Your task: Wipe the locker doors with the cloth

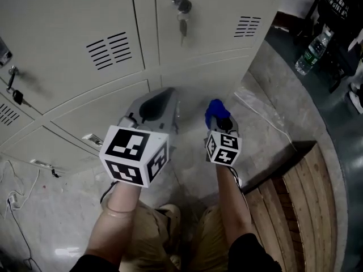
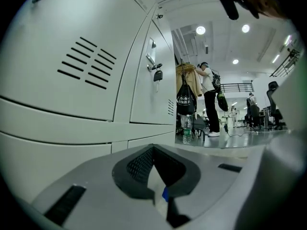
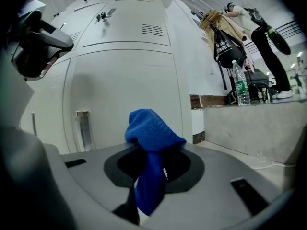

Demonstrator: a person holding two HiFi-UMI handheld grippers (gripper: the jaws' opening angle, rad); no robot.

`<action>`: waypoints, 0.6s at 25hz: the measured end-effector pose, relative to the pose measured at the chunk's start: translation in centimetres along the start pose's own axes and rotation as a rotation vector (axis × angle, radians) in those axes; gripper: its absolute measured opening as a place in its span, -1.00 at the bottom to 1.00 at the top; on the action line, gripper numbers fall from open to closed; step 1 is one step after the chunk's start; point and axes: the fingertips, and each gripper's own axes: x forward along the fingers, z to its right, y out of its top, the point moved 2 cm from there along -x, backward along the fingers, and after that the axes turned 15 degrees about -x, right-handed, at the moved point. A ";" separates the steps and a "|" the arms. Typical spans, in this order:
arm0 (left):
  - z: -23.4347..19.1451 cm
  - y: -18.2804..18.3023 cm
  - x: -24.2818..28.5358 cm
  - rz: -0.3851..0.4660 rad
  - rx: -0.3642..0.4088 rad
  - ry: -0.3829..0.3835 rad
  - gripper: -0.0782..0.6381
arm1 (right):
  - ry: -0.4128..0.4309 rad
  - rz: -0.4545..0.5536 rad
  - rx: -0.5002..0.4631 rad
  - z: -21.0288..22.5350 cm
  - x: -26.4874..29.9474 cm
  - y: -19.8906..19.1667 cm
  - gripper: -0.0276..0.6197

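Observation:
Grey metal locker doors [image 1: 74, 44] fill the top of the head view; one has keys hanging in its lock [image 1: 182, 7]. My right gripper [image 1: 218, 118] is shut on a blue cloth [image 1: 215, 110], whose bunched top sticks out beyond the jaws a little short of a lower locker door [image 3: 124, 95]. In the right gripper view the cloth [image 3: 152, 133] hangs down between the jaws of that gripper [image 3: 151, 150]. My left gripper [image 1: 154, 107] is to its left, jaws together with nothing in them, pointing at the lower doors. In the left gripper view it [image 2: 153, 150] faces a vented door [image 2: 72, 66].
A stone ledge [image 1: 283, 95] runs along the right with a water bottle [image 1: 312, 52] on it, and a wooden bench [image 1: 306, 208] lies beside my right arm. Cables [image 1: 17, 208] trail on the floor at left. A person [image 2: 208, 99] stands far off by hanging bags.

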 end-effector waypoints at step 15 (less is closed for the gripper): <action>2.7 0.0 -1.6 0.017 0.090 -0.002 -0.76 | 0.244 0.017 -0.086 -8.9 -2.2 -0.8 -0.63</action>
